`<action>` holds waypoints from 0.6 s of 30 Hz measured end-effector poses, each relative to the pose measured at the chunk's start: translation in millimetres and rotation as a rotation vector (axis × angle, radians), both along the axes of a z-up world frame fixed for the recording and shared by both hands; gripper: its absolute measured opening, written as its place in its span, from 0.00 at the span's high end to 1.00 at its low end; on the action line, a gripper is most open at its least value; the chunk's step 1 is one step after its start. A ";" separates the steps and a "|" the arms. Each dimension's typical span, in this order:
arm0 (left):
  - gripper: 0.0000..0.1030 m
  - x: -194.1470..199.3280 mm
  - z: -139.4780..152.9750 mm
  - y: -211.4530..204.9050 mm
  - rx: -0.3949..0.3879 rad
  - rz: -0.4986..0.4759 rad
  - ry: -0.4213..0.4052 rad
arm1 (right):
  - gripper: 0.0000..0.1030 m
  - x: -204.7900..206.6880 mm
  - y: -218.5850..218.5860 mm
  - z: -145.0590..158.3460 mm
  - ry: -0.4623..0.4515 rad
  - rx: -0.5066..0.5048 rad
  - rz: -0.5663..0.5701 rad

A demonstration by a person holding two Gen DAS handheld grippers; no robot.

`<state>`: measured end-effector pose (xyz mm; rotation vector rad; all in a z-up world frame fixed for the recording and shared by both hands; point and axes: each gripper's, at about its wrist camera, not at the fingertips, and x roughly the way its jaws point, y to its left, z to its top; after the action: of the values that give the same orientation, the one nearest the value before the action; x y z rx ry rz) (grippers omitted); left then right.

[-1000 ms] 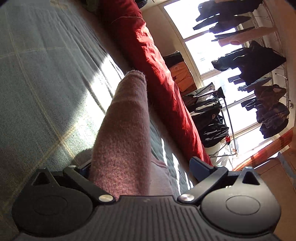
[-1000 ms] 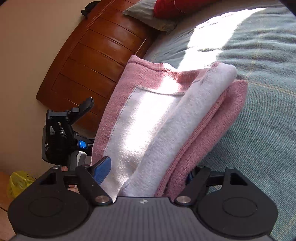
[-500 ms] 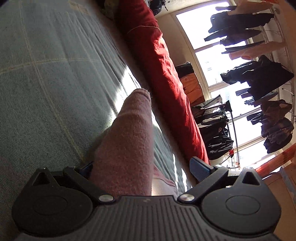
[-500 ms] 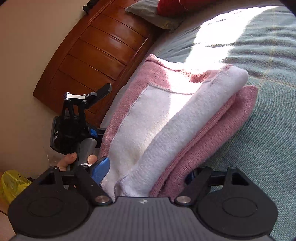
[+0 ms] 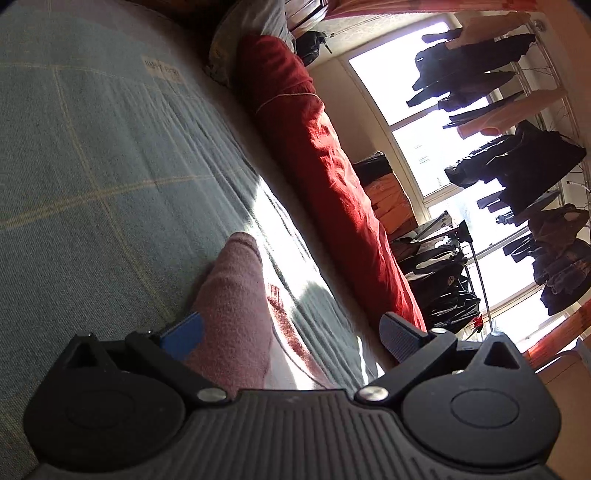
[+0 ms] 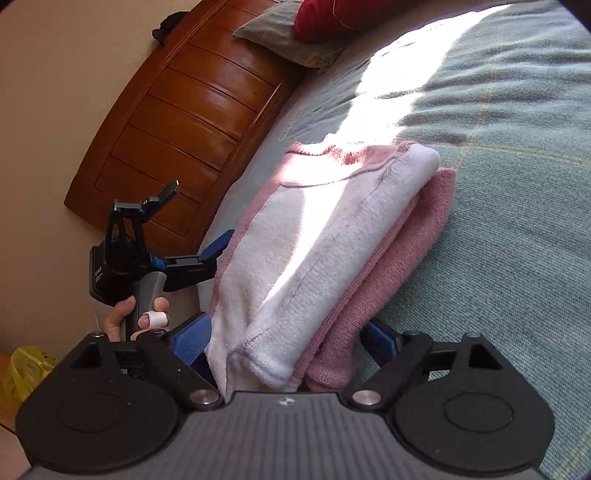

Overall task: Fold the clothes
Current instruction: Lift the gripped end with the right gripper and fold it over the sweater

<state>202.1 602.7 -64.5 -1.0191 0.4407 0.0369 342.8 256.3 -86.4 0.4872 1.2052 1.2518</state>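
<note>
A folded pink and white knit sweater [image 6: 332, 236] lies on the grey-green bedspread [image 6: 498, 184]. In the right wrist view my right gripper [image 6: 284, 347] stands open, its blue pads either side of the sweater's near end, not pinching it. The left gripper [image 6: 218, 247] shows there at the sweater's left edge, held by a hand. In the left wrist view the left gripper [image 5: 291, 328] is open wide, and a pink fold of the sweater [image 5: 232, 295] lies beside its left blue pad [image 5: 183, 334].
A wooden headboard [image 6: 177, 122] stands at the bed's end, with a grey pillow [image 6: 280, 33] and a red cushion [image 5: 325, 166]. A window with dark clothes on a rack [image 5: 517, 166] is beyond the bed. A yellow bag [image 6: 26, 369] lies on the floor.
Both grippers have drawn back from the sweater, which has sunk flat onto the bed. The left gripper's blue pad now shows clear of the fold. The right jaws have opened wider.
</note>
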 end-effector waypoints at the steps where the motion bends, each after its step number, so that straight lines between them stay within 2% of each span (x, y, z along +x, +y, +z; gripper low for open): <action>1: 0.02 -9.4 1.2 -2.5 0.007 0.013 0.006 | 0.10 2.2 -2.2 -1.0 0.006 0.001 -0.008; 5: 0.02 -46.4 -2.5 -6.7 0.010 0.085 0.062 | 0.10 10.9 -11.1 -5.2 0.031 0.007 -0.039; 9: 0.02 -75.4 -25.6 -10.1 -0.056 0.109 0.075 | 0.10 16.0 -16.5 -8.8 0.048 0.009 -0.058; 15: 0.02 -85.9 -62.6 -25.4 -0.157 0.086 0.054 | 0.10 8.7 -3.2 -6.9 0.033 0.005 -0.023; 18: 0.01 -87.3 -65.5 -34.2 -0.175 0.084 0.024 | 0.10 4.2 1.7 -6.5 0.019 0.003 -0.010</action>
<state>114.8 568.5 -130.0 -1.2106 0.4278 0.0873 346.9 258.1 -93.0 0.5072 1.2154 1.2434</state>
